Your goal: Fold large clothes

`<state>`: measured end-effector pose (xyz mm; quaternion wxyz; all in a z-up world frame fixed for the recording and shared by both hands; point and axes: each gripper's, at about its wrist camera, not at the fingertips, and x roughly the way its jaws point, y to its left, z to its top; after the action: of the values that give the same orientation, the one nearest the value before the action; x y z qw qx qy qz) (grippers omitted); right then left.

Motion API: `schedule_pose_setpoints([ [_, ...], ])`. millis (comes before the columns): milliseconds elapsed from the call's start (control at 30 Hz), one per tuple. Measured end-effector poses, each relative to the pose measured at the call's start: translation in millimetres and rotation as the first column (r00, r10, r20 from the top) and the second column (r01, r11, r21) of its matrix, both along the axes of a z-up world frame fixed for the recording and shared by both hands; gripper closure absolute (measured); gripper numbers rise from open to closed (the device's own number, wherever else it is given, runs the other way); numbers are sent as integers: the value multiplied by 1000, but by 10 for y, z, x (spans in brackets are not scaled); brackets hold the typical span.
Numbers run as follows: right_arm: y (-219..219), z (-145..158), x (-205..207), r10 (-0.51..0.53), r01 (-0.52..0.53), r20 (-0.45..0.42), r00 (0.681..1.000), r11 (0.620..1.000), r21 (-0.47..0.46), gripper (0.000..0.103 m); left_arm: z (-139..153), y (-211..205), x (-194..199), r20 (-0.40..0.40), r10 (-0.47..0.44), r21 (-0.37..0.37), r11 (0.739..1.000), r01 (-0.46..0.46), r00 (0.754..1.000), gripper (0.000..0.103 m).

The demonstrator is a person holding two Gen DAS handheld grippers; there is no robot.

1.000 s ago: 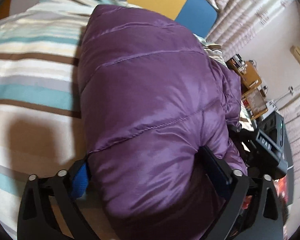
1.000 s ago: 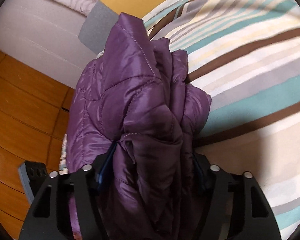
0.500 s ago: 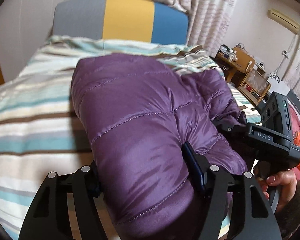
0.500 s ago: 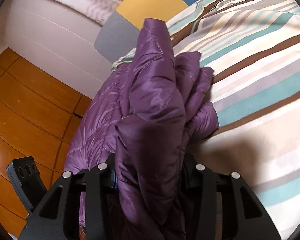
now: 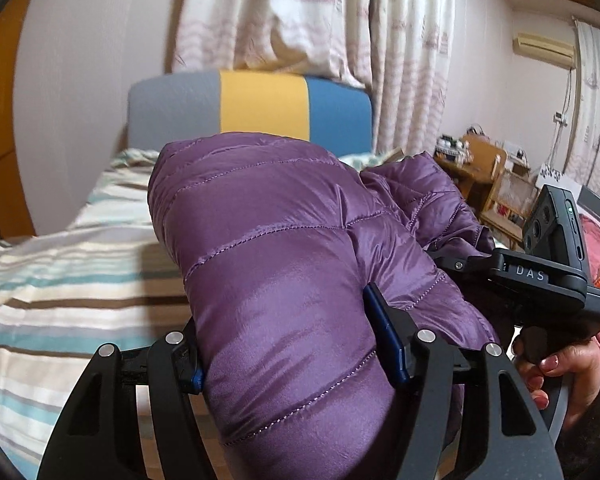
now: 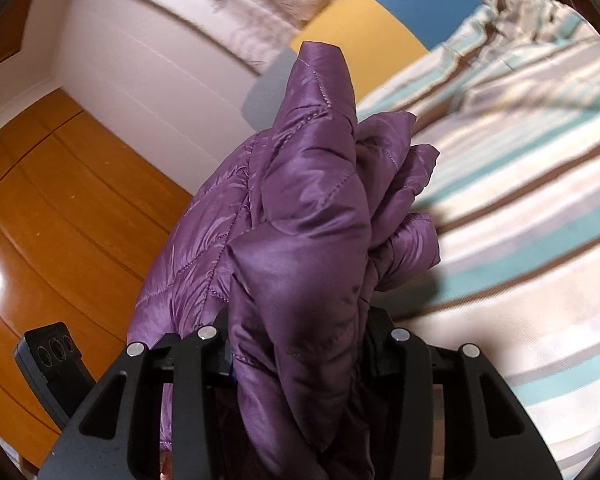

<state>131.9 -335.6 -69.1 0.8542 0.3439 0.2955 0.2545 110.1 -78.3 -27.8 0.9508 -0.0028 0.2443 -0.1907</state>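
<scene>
Both my left hand-held gripper and right hand-held gripper clamp thick bunches of the purple puffer jacket above the striped bed: light, compressible, slick shell, so I judge deep multilayer bites safest.

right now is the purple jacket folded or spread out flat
Folded: the purple jacket is a thick bundle, layers stacked, clamped by the left gripper and right gripper.
</scene>
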Motion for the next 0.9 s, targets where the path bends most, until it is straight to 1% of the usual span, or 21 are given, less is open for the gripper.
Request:
schedule_pose_setpoints([
  [133,260,128,135,34,-33,39,999,999,-8,60,92,222,-86,37,42,-8,999,-42,998,38],
  [300,602,214,309,91,-89,64,994,996,-28,60,155,552,-192,55,107,-28,994,-105,993,38],
  [467,1016,266,511,161,-156,82,983,985,-70,60,124,877,-316,66,175,-55,984,-171,982,38],
  [600,1348,228,657,214,-205,86,973,973,-106,60,52,1154,-361,58,228,-85,971,-223,972,38],
  [700,1547,139,747,246,-233,83,966,963,-135,60,-49,1351,-351,48,259,-97,963,-253,965,38],
  [800,1752,19,867,266,-254,62,962,954,-160,60,-188,1511,-289,36,284,-103,955,-279,958,38],
  [900,1952,-116,1047,279,-266,40,959,943,-202,60,-387,1669,-197,10,316,-106,944,-313,949,38],
])
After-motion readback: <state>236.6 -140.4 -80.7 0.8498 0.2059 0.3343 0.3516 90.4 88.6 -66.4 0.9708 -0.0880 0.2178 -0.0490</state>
